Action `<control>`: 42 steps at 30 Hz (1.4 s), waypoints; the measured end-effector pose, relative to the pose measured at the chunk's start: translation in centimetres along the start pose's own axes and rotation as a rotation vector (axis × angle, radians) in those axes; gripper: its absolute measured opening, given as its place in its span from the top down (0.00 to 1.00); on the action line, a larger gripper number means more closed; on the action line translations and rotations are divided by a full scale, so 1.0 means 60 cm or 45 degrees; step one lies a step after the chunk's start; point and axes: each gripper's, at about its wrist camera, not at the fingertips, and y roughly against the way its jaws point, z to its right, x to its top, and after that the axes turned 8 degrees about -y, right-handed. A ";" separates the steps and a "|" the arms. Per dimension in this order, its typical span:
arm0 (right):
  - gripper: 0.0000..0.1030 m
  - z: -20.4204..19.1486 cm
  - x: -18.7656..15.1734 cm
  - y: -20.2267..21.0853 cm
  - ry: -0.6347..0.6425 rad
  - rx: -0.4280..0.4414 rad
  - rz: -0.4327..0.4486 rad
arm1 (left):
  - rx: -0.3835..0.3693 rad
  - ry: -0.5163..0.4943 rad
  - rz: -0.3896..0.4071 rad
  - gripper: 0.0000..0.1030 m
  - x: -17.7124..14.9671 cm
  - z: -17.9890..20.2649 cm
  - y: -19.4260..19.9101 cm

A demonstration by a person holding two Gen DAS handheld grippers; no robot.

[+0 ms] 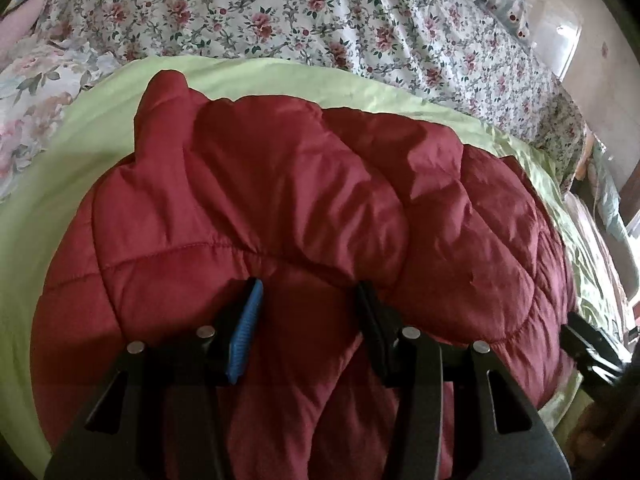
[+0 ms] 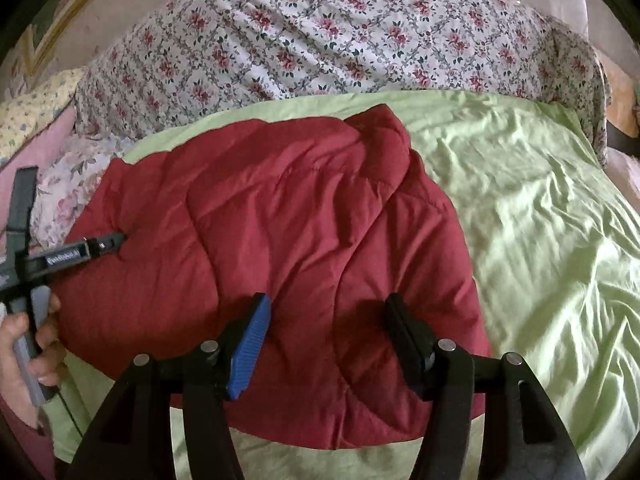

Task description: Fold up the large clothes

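left wrist view looks down on a puffy dark red quilted jacket (image 1: 304, 208), its nylon shell creased and stitched into wide padded panels, folded into a rounded bundle on a smooth pale green sheet (image 1: 52, 208). the left gripper (image 1: 310, 312) has its black fingers set partly apart with a fold of the red padding bulging up between them; whether the ribbed blue pad (image 1: 245, 332) and its dark partner actually pinch the fabric i cannot tell. beyond the green sheet lies a white floral cotton bedspread (image 1: 280, 12) with small pink roses, rumpled into soft ridges.

right wrist view shows the same jacket (image 2: 280, 232) lying left of centre on the green sheet (image 2: 540, 220), whose right half is bare and finely wrinkled. the right gripper (image 2: 328, 320) hovers above the jacket's near edge, its jaws released and wide, holding nothing (the padding sits below them, not clamped). at the left edge a hand (image 2: 28, 344) grips the grey handle of the other gripper, whose black tip presses into the jacket's left side.
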 end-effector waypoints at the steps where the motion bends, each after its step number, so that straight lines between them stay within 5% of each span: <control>1: 0.39 0.001 -0.002 -0.002 -0.005 0.000 -0.001 | -0.012 0.015 0.003 0.55 -0.002 -0.002 0.010; 7: 0.38 0.003 -0.013 -0.010 -0.004 -0.015 0.011 | -0.023 0.040 0.032 0.55 -0.027 0.005 0.078; 12: 0.37 0.002 -0.013 -0.013 -0.012 -0.019 0.015 | 0.028 0.060 0.032 0.38 -0.068 0.011 0.119; 18: 0.37 0.004 -0.012 -0.014 -0.018 -0.025 0.006 | 0.172 -0.050 -0.073 0.32 -0.083 0.044 0.071; 27: 0.36 -0.051 -0.010 0.056 0.071 0.057 0.086 | 0.191 0.000 -0.082 0.30 -0.084 0.046 0.072; 34: 0.31 -0.098 -0.003 -0.002 0.175 0.059 -0.063 | 0.198 0.039 -0.090 0.30 -0.065 0.038 0.085; 42: 0.29 -0.067 0.012 -0.043 0.102 -0.006 -0.068 | 0.240 -0.006 -0.125 0.25 -0.044 0.047 0.050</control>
